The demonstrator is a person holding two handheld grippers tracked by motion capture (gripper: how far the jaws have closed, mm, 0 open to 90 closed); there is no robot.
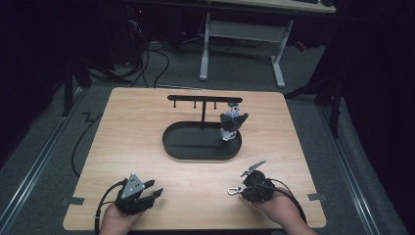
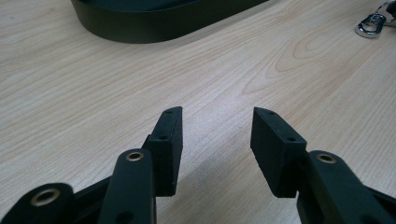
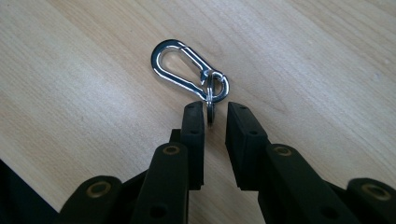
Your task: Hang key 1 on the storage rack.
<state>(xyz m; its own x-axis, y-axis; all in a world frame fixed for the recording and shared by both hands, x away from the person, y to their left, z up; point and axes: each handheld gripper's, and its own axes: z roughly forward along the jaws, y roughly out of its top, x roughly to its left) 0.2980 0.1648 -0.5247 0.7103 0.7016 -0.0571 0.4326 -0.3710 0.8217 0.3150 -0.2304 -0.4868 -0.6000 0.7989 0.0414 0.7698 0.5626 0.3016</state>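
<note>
A wooden table (image 1: 147, 147) fills the high view. Near its middle sits a black oval tray (image 1: 186, 147) with a T-shaped hanging stand (image 1: 203, 100) rising from it. A small grey and white toy figure (image 1: 231, 122) hangs at the stand's right end, over the tray.

At the near edge, the left gripper (image 1: 155, 192) rests low over bare wood, its fingers (image 2: 168, 140) released and parted with nothing between them.

To the right, the right gripper (image 1: 242, 188) points toward a silver clip hook (image 3: 180, 65) lying flat on the table, just ahead of its fingertips. A small ring (image 3: 211, 100) threaded through the clip's eye stands on edge in the narrow gap between the right fingers (image 3: 194, 135). It sits close against the left pad, and whether it touches cannot be told. The other pad stands clear, so the fingers are released rather than clenched.

The step in hand appears to be handling the clip by its ring. To do it well, keep the ring centred between the pads, close squarely on its flat faces, and lift slowly so the clip hangs freely.
</note>
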